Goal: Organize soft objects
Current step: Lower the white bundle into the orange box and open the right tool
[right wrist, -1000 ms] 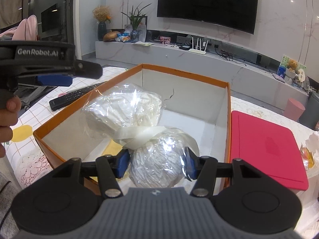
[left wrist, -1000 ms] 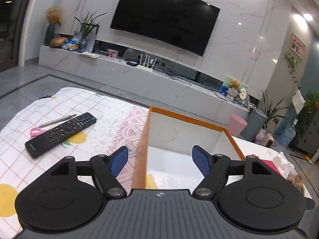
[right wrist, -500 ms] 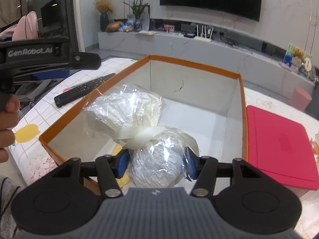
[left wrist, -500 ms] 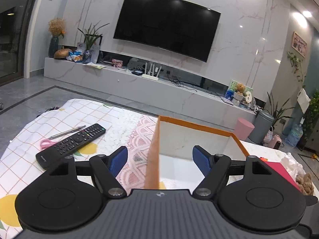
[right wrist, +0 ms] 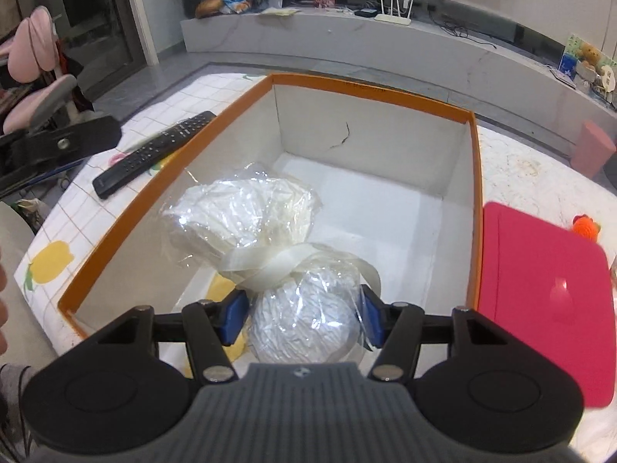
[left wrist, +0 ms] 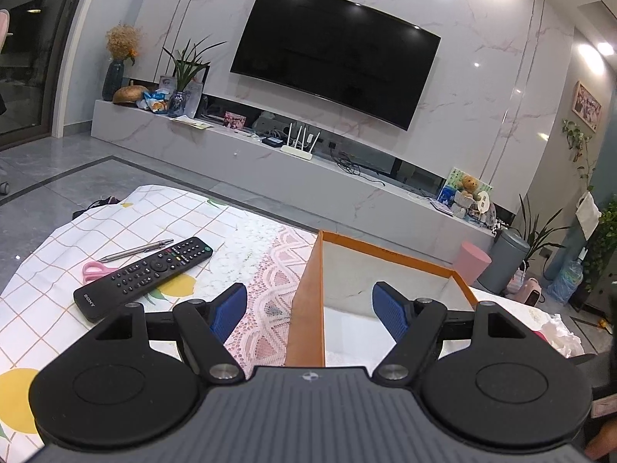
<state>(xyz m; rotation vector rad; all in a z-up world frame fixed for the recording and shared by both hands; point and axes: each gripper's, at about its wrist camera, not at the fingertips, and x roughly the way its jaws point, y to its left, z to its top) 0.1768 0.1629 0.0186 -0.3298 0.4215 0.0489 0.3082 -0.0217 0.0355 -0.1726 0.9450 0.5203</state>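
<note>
The right gripper (right wrist: 302, 314) jaws are opening around the wrapped bundle (right wrist: 300, 308), releasing it over the box's (right wrist: 370, 94) near edge; left gripper (left wrist: 310, 308) gapes empty

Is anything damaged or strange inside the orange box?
Yes. The far inner wall of the orange box has a dark, crooked crack, as if the lining were torn. Nothing looks spilled.
</note>
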